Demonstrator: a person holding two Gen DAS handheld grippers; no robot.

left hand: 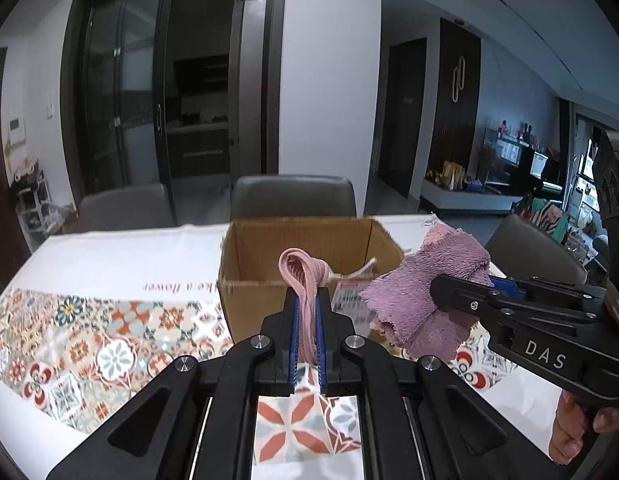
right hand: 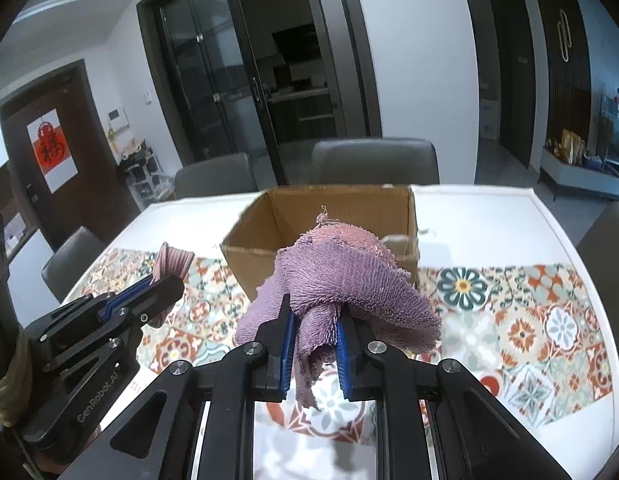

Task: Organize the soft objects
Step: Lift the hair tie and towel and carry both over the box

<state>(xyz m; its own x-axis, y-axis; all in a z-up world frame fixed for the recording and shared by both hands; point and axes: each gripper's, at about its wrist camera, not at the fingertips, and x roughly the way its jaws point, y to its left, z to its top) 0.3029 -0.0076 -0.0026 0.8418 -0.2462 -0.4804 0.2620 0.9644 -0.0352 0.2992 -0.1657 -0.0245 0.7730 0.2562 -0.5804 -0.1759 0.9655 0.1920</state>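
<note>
Clamped in the left gripper (left hand: 307,312), a pink ribbed cloth (left hand: 303,276) and, pinched by the right gripper (right hand: 314,334), a purple towel (right hand: 341,284) hang near the open cardboard box (right hand: 341,204), seemingly for dropping in.

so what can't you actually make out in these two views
- Floor of the cardboard box: in the left wrist view the pink ribbed cloth and the near wall hide it; in the right wrist view the purple towel does.
- Tablecloth lettering: upside down, partly behind the box.
- Printed sheet by the box: blurred, unreadable.
- Each person's hand: mostly cut off by the frame edge.
</note>
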